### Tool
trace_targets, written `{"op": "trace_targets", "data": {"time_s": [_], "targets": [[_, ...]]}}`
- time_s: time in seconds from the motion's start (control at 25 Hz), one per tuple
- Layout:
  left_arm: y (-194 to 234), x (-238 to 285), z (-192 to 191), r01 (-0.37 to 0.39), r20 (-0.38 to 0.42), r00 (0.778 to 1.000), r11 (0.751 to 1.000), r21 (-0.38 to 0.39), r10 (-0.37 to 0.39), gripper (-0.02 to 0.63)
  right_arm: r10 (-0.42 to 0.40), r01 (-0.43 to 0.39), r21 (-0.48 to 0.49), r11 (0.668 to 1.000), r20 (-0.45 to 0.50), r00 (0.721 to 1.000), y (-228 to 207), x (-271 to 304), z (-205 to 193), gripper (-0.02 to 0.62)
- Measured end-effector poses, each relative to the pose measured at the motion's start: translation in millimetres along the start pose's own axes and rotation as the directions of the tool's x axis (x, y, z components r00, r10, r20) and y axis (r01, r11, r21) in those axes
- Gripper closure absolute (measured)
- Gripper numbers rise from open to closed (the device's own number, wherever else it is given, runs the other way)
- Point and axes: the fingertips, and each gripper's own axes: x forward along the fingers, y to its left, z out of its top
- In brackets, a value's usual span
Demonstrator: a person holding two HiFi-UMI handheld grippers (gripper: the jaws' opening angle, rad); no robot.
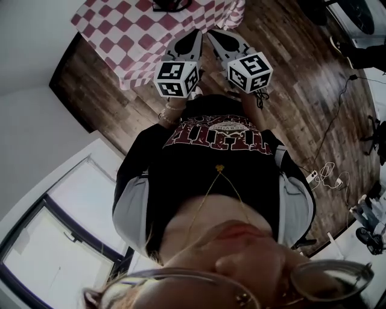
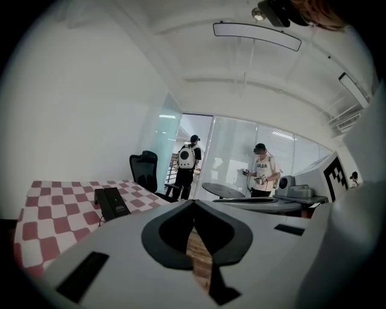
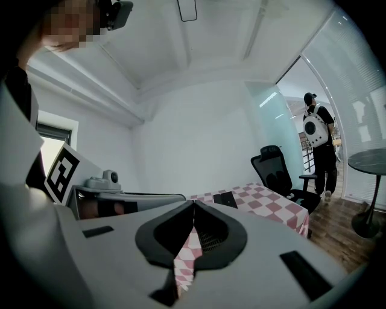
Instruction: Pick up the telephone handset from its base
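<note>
Head view: the person holds the left gripper (image 1: 198,31) and the right gripper (image 1: 211,33) side by side in front of the chest. Their marker cubes sit nearest the body and their tips converge toward the near edge of a table (image 1: 139,36) under a red-and-white checked cloth. Only this view shows the wooden floor (image 1: 289,78) and the left wrist (image 1: 170,111), bent just behind its cube; the hands themselves are hidden. The telephone (image 1: 172,5) appears here as a dark shape cut by the frame's top, set back from the table's near edge. The left gripper view shows it more clearly, black and propped up on the cloth, lying left of the jaw tips and well apart from them; handset and base cannot be told apart. The right gripper view shows it small and flat, slightly right of its tips. Both gripper views show the jaws closed tip to tip with nothing between them. They alone show an office chair (image 2: 143,170) beyond the table and a person with a backpack (image 2: 189,158).
</note>
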Motion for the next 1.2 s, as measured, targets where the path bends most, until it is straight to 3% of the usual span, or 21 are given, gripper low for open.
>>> {"op": "trace_targets", "data": {"time_s": [0.72,1.2], "targets": [[44,-6,-1,-0.021,-0.017,1.000,1.000,-0.012,0.020,0.597,-0.021,0.021,0.024,1.000,0.005,1.000,2,34,-2,0.575],[55,15,14,-0.049,-0.001,0.999,0.999,-0.018,0.049,0.597,0.030,-0.030,0.011,0.999,-0.008,1.000,-12,60,11,0.575]]}}
